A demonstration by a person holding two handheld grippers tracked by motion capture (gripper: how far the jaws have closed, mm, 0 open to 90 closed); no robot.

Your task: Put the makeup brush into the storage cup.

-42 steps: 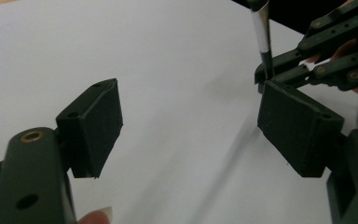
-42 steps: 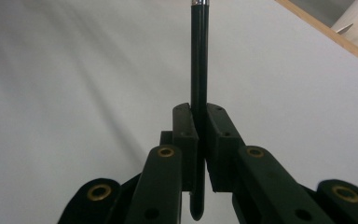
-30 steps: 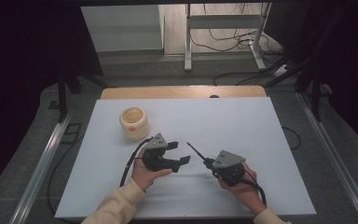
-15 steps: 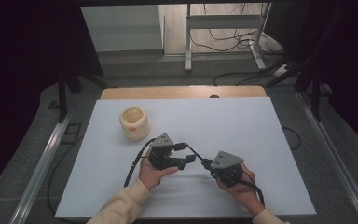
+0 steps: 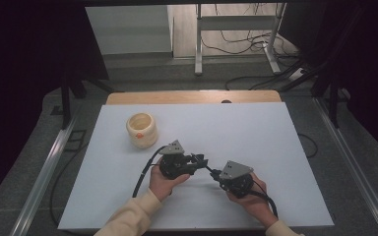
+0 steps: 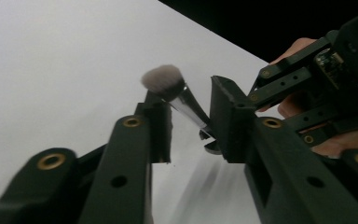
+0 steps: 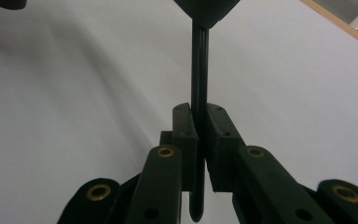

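A thin black makeup brush with a soft grey head is held above the white table. My right gripper is shut on its handle, which runs straight out between the pads. From the left, my left gripper reaches in with its jaws on either side of the brush just below the head. These jaws have just been closing, and in the left gripper view a gap still shows beside the brush. Both grippers sit near the front middle of the table.
A cream round pot with something orange inside stands at the back left of the white tabletop. A wooden strip runs along the far edge. Black cables trail from both grippers toward the front edge.
My left gripper has moved right toward the brush tip, and its jaws have narrowed around the brush. The right gripper has held still with the brush.
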